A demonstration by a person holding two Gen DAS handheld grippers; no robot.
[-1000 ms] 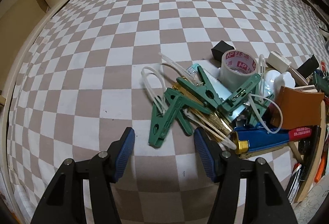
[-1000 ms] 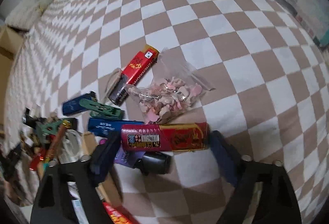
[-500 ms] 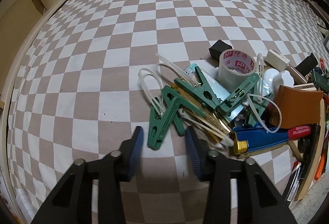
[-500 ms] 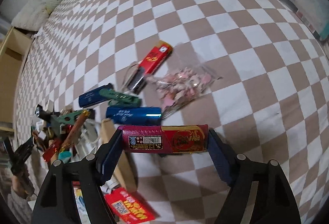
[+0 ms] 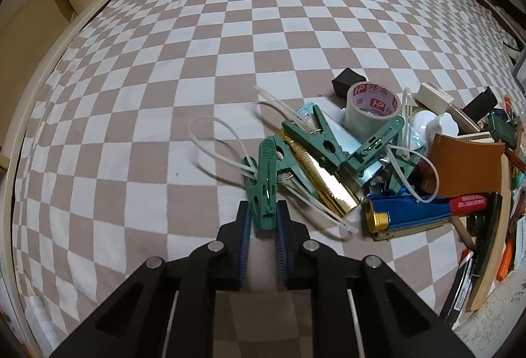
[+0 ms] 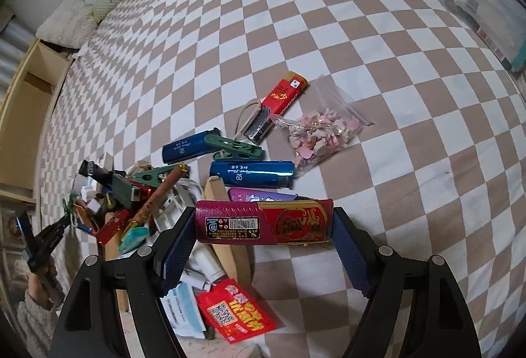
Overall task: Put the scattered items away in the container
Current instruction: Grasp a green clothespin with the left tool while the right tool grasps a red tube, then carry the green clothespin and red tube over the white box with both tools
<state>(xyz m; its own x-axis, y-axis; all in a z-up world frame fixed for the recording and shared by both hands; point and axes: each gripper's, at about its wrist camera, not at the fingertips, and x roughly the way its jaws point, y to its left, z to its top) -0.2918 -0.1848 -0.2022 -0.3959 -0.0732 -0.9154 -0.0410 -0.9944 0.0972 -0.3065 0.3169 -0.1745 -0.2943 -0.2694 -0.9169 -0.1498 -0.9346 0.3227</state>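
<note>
My left gripper is clamped on the tail of a green clip on the checked bed cover; white zip ties loop through that clip and trail under its neighbours, so it is tangled with the heap on its right; there I see more green clips, a gold comb, a tape roll, a brown leather piece and a blue lighter, all touching; my right gripper holds a red case end to end between its pads, lifted clear; under it lie a wooden tray rim, a red card and papers; beyond on the cover sit two blue lighters, a red lighter and a bag of pink bits, well in from the edges
</note>
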